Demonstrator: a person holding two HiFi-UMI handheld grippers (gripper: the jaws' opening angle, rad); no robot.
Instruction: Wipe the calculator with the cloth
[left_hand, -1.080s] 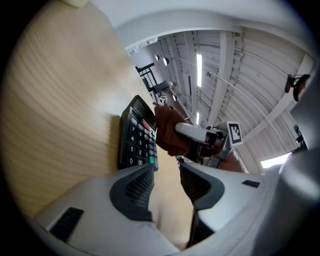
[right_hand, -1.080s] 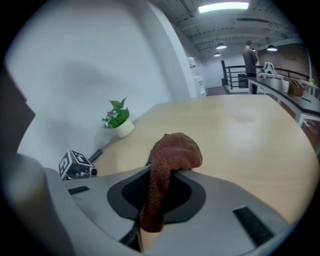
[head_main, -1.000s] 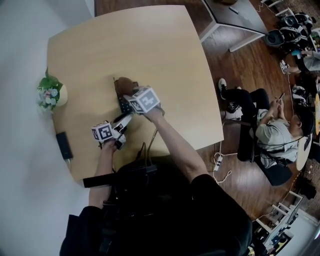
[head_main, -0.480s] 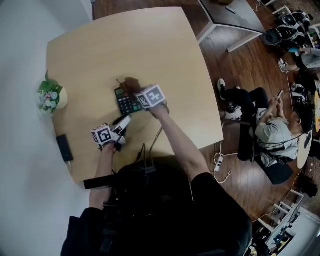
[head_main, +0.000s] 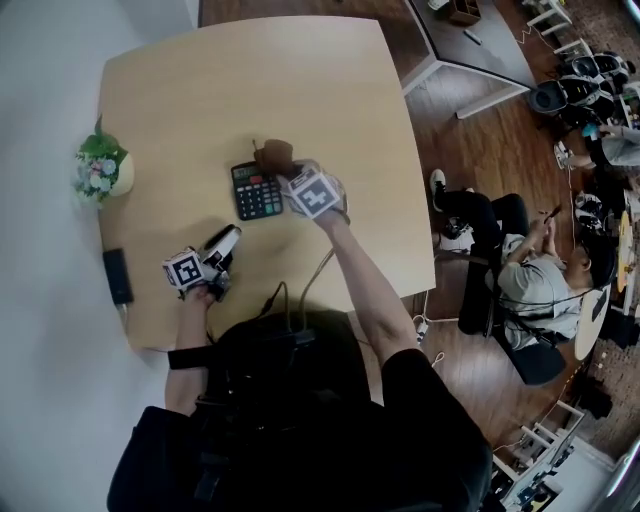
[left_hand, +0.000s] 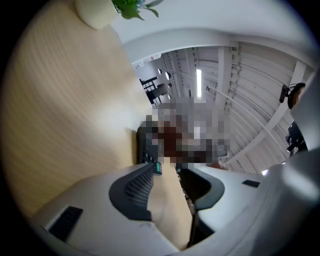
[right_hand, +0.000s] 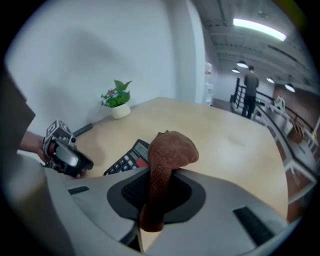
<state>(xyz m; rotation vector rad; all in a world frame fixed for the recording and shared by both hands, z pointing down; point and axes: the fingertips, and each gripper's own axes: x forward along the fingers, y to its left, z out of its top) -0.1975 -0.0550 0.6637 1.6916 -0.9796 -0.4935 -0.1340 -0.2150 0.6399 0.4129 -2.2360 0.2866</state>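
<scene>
A black calculator (head_main: 257, 190) lies flat on the light wooden table (head_main: 330, 90); it also shows in the right gripper view as the calculator (right_hand: 126, 159). My right gripper (head_main: 287, 172) is shut on a brown cloth (head_main: 273, 155), which hangs just past the calculator's far right corner. In its own view the cloth (right_hand: 167, 152) bulges out between the jaws of the right gripper (right_hand: 161, 184). My left gripper (head_main: 222, 240) hovers near the front of the table, apart from the calculator. Its jaws stand open on nothing, the left gripper (left_hand: 167, 177) pointing toward the calculator (left_hand: 146, 149).
A small potted plant (head_main: 100, 168) stands at the table's left edge, with a black flat device (head_main: 117, 277) nearer the front left corner. A person sits on a chair (head_main: 530, 280) on the floor to the right. Another table (head_main: 470, 40) stands at the back right.
The left gripper has pulled back from the calculator toward the front left. The right gripper with the cloth has slid toward the calculator's far right end, uncovering the keys.
</scene>
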